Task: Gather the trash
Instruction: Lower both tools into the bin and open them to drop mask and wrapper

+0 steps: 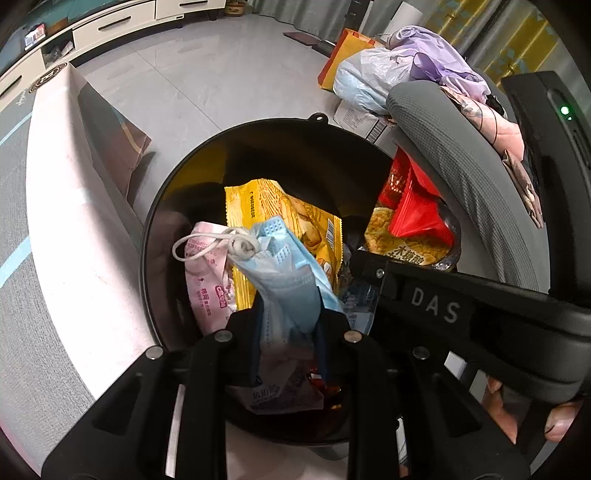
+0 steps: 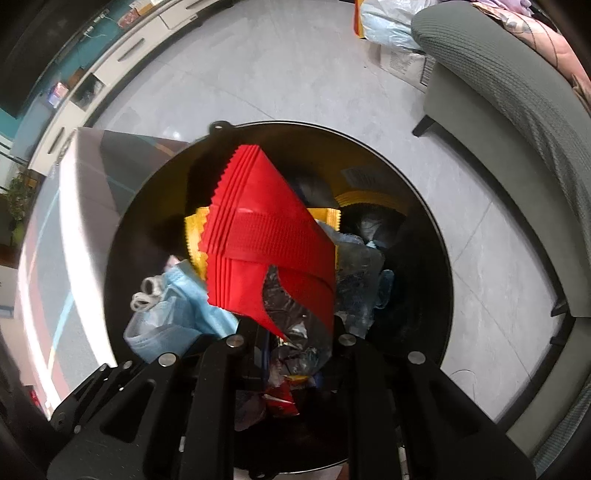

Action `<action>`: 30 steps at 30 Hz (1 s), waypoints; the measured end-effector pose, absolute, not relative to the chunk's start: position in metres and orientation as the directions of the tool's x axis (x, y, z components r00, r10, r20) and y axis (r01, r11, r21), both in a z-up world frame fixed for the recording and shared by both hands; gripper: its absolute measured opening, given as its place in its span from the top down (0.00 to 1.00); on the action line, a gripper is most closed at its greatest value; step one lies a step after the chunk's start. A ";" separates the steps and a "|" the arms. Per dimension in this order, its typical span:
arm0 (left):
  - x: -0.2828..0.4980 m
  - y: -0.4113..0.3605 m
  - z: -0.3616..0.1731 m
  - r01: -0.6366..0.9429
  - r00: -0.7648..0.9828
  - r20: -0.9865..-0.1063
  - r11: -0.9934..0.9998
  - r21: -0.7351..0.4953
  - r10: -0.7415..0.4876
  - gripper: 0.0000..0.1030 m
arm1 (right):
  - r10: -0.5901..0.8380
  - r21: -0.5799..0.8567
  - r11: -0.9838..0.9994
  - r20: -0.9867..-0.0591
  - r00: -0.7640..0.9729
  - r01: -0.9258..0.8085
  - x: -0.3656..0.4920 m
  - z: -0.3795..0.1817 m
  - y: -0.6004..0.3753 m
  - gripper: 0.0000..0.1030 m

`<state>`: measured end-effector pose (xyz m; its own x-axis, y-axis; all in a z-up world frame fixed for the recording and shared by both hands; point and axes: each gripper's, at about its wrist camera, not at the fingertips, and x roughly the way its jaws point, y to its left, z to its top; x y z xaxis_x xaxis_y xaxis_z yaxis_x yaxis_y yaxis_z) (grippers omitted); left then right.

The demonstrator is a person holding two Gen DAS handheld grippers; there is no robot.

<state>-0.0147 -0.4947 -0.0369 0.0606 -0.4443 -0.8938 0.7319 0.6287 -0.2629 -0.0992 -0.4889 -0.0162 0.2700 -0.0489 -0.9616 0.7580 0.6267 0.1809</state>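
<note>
A round black bin [image 1: 266,121] stands open below both grippers and holds several wrappers. My left gripper [image 1: 290,317] is shut on a crumpled blue face mask [image 1: 291,269], whose white ear loops hang to the left over the bin. Under the mask lie a yellow snack wrapper [image 1: 280,210] and a pink packet [image 1: 207,273]. My right gripper [image 2: 295,328] is shut on a red wrapper [image 2: 258,229] with a torn silver inside, held above the bin [image 2: 369,142]. The same red wrapper [image 1: 413,210] shows at the right of the left wrist view, and the mask [image 2: 166,306] at the left of the right wrist view.
A grey sofa [image 1: 461,166] [image 2: 517,92] stands to the right of the bin, with clothes piled on it. A pale low table [image 1: 74,221] stands close on the left. Plastic and paper bags [image 1: 369,74] sit on the grey floor beyond, and a white cabinet [image 1: 110,26] lines the far wall.
</note>
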 end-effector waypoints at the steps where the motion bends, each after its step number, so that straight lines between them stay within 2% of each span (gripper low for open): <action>1: -0.014 -0.495 -0.037 0.730 0.058 -0.895 0.630 -0.265 -0.443 0.76 | -0.051 0.174 0.625 -0.964 0.263 0.761 -0.098 -0.017 -0.489 0.83; 30: -0.008 -0.504 -0.041 0.723 0.042 -0.905 0.638 -0.264 -0.422 0.76 | -0.027 0.127 0.634 -0.982 0.186 0.763 -0.094 -0.037 -0.491 0.81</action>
